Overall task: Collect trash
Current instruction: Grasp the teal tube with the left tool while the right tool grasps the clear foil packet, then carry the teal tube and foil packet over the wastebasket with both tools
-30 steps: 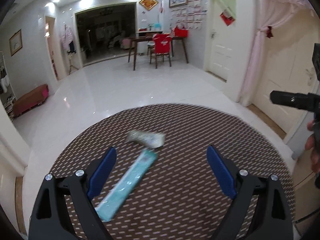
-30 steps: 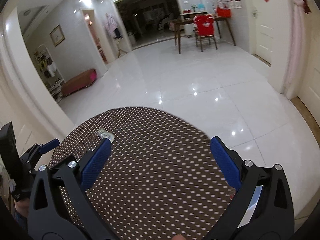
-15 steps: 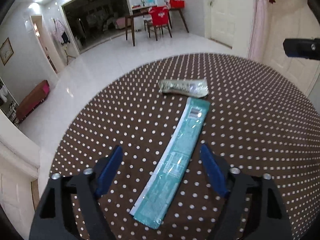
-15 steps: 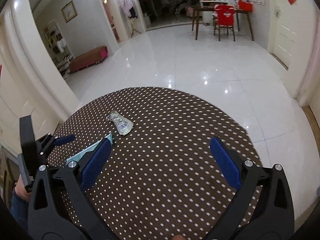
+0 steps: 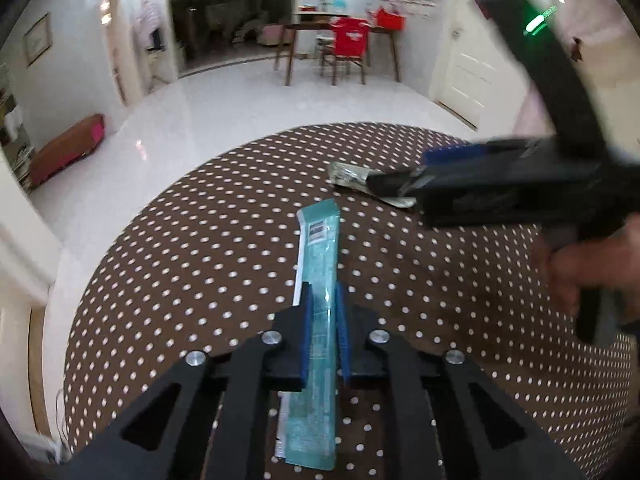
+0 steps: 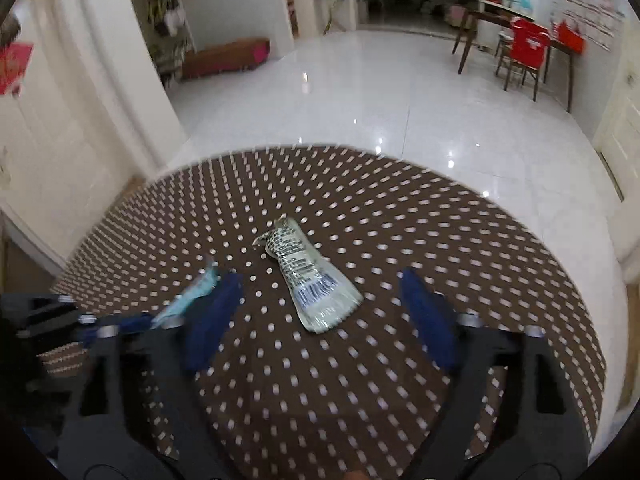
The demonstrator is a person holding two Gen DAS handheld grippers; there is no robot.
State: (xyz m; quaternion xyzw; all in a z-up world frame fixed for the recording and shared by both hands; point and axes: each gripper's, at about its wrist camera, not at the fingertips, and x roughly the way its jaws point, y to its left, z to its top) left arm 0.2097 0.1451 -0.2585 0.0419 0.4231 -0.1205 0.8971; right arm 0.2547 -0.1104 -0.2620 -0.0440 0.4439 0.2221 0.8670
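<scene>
The left gripper has just been closing and its blue pads now pinch the long teal wrapper across its width — a second ago they stood wide above it, so the first piece of trash looks secured, though it still lies flat on the round table. To its right, the right gripper has swung in over the crumpled silver wrapper; its jaws have been narrowing but stand apart on either side, not pressing it — that pick is, I judge, next. The table wears a brown cloth with white dots. Beyond it: glossy white floor tiles, a low bench on the left, a red-covered chair on the right
</scene>
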